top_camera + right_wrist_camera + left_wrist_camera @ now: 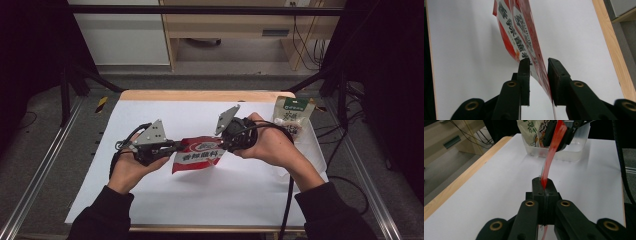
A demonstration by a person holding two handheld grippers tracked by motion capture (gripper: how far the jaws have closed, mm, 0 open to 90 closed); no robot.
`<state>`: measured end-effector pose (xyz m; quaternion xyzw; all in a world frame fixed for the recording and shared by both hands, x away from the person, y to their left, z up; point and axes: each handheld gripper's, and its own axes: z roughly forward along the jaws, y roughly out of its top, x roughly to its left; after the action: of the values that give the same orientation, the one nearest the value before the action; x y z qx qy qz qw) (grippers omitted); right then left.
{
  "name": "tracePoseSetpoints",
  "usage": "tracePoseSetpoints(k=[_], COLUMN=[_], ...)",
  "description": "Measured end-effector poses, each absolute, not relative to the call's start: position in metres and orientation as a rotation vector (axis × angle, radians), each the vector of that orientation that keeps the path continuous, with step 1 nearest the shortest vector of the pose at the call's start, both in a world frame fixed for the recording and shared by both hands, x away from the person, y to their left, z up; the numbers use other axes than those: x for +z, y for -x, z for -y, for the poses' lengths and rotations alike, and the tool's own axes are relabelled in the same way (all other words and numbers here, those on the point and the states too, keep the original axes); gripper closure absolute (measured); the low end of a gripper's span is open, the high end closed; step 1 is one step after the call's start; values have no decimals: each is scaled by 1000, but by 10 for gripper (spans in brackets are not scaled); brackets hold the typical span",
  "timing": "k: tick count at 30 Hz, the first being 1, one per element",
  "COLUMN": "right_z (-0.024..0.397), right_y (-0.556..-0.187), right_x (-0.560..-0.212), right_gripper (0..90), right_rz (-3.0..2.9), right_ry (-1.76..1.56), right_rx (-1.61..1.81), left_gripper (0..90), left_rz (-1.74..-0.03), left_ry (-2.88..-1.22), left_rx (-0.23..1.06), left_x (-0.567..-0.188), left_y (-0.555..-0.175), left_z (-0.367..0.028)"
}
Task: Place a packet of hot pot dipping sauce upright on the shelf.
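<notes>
While both hands hold it up over the white table sheet (210, 192), the flat red-and-white printed snack packet (197, 155) hangs between the two grippers, clear of the surface. Left gripper (544, 185) — jaws pressed fully together, pinching the packet's red edge, which rises from the jaw tips toward the other gripper in the left gripper view. Right gripper (538, 71) — jaws parted by a narrow gap with the packet's opposite edge running between them; it lies against the right-hand jaw, and I cannot tell if the left-hand one touches it. In the high view the packet sits mid-table, tilted, left gripper (167, 147) at its left end, right gripper (225, 142) at its right. Behind the right hand (272, 145), a clear plastic tub (315, 145) holds an upright pale green-topped snack bag (292, 115).
</notes>
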<state>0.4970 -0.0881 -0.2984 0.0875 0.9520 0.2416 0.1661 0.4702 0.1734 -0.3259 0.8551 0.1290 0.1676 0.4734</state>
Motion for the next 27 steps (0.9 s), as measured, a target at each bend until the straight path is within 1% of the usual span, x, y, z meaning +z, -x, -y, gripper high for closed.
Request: tracePoseSetpoints(k=[11,21,27], right_z=[87,82,79], right_y=[-496,-499,-502], right_x=[-301,-291,-284], right_gripper=[895,900,900], right_rz=[-2723,-2714,-2708], right_ry=[-227,-250,-239], right_rx=[684,636,583], left_gripper=[900,900,880], left_rz=[-327,-366,-398], left_ry=[-2074,-2050,-2029], left_rx=[396,385,380], left_x=[-326,-329,-333], left_y=[-470,-472,-474], left_z=[-176,-178,-179])
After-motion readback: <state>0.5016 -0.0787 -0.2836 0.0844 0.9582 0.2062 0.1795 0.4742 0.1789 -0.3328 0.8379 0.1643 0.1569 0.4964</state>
